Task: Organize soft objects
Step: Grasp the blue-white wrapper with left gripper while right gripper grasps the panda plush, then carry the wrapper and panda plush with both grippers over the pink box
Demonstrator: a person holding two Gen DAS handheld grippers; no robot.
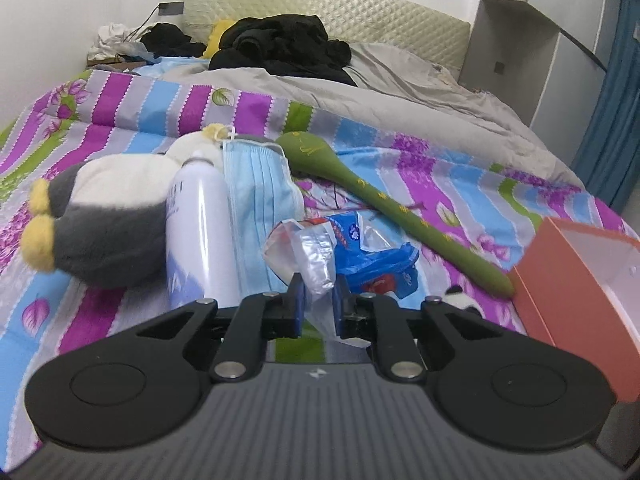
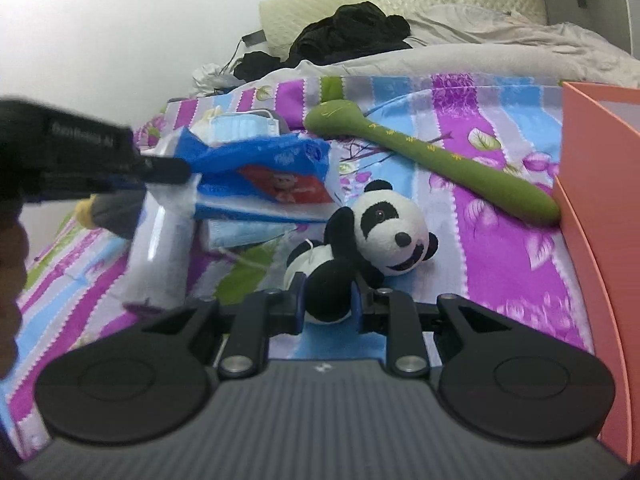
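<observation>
My left gripper (image 1: 318, 294) is shut on the clear edge of a blue and red plastic wrapper (image 1: 360, 256), which hangs lifted over the bed. In the right wrist view the same wrapper (image 2: 276, 168) droops from the left gripper's dark fingers (image 2: 164, 168). My right gripper (image 2: 328, 300) is shut on the black body of a panda plush (image 2: 384, 236), whose head points away to the right. A grey, white and yellow plush (image 1: 108, 216), a white bottle (image 1: 200, 232), a blue face mask (image 1: 260, 184) and a long green plush (image 1: 384, 200) lie on the striped bedspread (image 1: 120, 132).
An open orange box (image 1: 580, 276) stands at the right, the green plush's tail touching it; the orange box (image 2: 600, 200) also fills the right edge of the other view. Black clothes (image 1: 280, 44) and a grey blanket (image 1: 400, 88) lie by the quilted headboard (image 1: 360, 4).
</observation>
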